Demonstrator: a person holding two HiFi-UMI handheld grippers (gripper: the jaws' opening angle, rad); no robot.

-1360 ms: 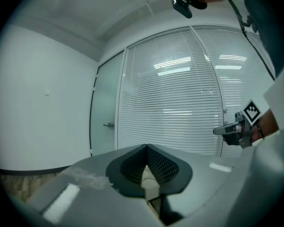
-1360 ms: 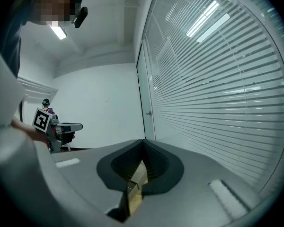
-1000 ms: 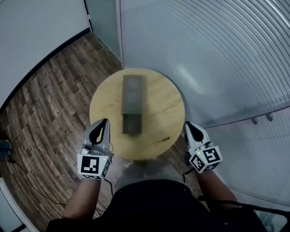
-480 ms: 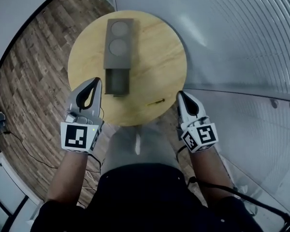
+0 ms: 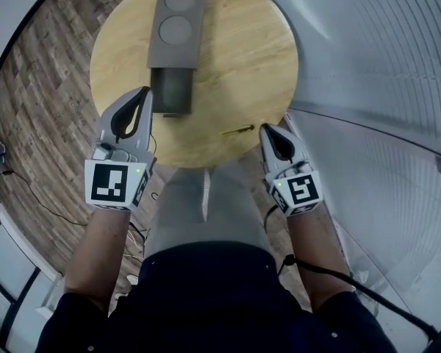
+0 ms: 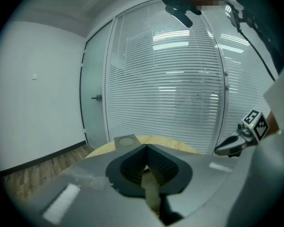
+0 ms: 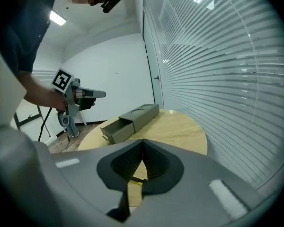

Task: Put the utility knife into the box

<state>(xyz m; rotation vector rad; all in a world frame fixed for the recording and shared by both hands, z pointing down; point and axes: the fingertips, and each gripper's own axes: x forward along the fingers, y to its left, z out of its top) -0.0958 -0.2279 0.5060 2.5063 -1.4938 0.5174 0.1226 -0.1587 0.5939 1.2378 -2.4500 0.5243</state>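
The utility knife (image 5: 238, 130), small, yellow and black, lies near the front edge of the round wooden table (image 5: 257, 57). The grey box (image 5: 178, 22) lies on the table with its drawer (image 5: 170, 90) pulled out toward me. My left gripper (image 5: 145, 93) is shut and empty, its tip just left of the drawer's open end. My right gripper (image 5: 266, 129) is shut and empty too, its tip just right of the knife. In the right gripper view the box (image 7: 141, 114) and open drawer (image 7: 114, 130) lie ahead of the closed jaws.
A glass wall with blinds (image 5: 382, 43) curves round the table's right side. Wood flooring (image 5: 37, 101) lies to the left, with a cable (image 5: 29, 190) on it. My own lap (image 5: 198, 204) sits just below the table's front edge.
Both grippers have come down and forward to the table's front edge, the left beside the drawer, the right beside the knife. Both stay shut. Box and knife have not moved on the table.
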